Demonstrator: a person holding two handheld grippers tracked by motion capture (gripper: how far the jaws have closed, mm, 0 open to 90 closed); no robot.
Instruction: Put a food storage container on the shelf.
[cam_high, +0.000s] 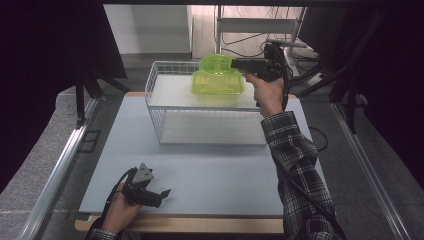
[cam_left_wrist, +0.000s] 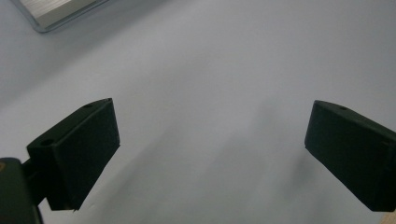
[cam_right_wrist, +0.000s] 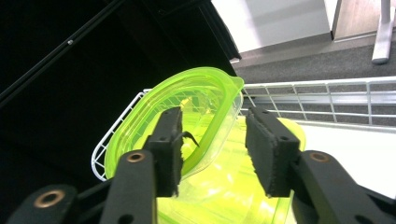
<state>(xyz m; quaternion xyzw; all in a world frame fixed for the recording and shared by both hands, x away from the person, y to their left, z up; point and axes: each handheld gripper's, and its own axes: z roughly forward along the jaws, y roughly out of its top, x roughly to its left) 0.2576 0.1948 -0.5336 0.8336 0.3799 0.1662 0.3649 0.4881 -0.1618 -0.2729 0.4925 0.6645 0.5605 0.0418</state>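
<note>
**Green tubs on the wire shelf, right claw let go**

A white wire basket shelf (cam_high: 160, 85) stands far on the counter (cam_high: 210, 165). On it sits a translucent lime container (cam_high: 217, 82), with a second lime tub (cam_right_wrist: 187, 107) seemingly tilted on top. The right claw (cam_right_wrist: 212, 149) straddles that tub's rim, half open, released. The left claw (cam_left_wrist: 210, 154) rests near-left, spread wide and holding nothing.

Can't really tell if the right gripper (cam_right_wrist: 212, 149) touches the green tub (cam_right_wrist: 187, 116); its rim sits between the jaws, and the bottom edge crops the tub under it (cam_right_wrist: 233, 186). In the high view the wire rack's (cam_high: 165, 75) mesh hides its lower part.
</note>
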